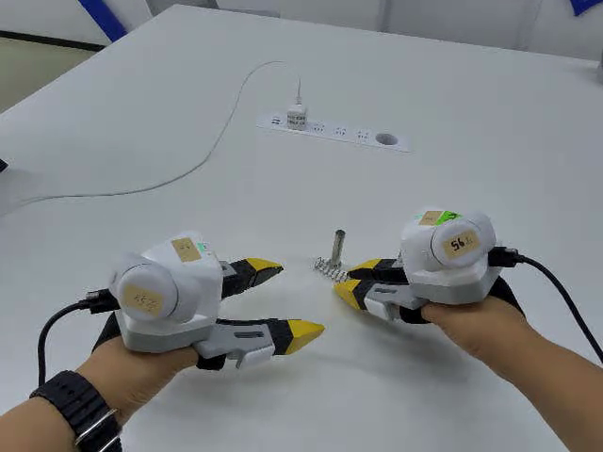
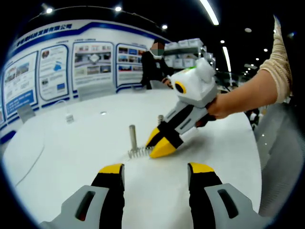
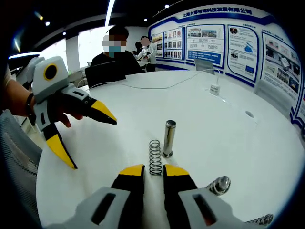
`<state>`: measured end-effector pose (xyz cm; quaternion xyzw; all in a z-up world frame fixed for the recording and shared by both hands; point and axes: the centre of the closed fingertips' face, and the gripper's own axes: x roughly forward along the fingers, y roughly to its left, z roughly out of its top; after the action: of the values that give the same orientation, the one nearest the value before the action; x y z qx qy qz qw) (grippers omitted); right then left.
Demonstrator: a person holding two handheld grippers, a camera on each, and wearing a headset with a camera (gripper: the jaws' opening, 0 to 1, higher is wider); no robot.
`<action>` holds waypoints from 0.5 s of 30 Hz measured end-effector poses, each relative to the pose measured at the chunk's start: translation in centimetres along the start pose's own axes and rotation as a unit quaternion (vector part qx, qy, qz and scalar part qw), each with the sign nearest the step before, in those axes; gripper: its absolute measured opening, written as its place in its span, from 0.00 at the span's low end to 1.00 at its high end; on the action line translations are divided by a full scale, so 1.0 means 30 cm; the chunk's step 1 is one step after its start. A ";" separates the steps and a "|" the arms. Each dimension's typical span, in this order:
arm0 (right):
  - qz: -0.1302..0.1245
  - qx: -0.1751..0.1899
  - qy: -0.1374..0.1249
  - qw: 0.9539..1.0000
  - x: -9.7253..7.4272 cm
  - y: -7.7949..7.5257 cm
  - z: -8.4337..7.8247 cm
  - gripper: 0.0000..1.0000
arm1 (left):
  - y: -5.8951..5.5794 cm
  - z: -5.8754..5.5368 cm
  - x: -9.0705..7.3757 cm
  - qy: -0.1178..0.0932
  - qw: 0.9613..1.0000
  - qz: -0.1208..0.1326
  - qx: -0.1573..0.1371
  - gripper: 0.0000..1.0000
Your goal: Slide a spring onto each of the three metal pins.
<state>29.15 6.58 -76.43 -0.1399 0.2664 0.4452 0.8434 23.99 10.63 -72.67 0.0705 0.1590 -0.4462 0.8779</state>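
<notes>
White table top (image 1: 452,104): smooth, matt, faint sheen under the lights. Upright pin (image 3: 168,138) at frame centre: polished metal, bright highlights. The spring (image 3: 155,157) just beside it: thin bare metal wire, duller. Both left gripper (image 1: 300,298) and right gripper (image 1: 350,279): satin white and grey moulded plastic, black jaws, yellow tips, paper labels. Upper-right sleeve (image 2: 279,62): beige ribbed knit.
</notes>
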 end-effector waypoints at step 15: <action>-0.002 -0.001 0.002 1.000 -0.007 -0.001 0.002 0.12 | 0.004 0.002 -0.002 -0.001 1.000 0.001 0.001 0.53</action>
<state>29.10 6.45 -76.26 -0.1415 0.2673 0.4438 0.8435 24.05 10.74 -72.60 0.0707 0.1574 -0.4457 0.8784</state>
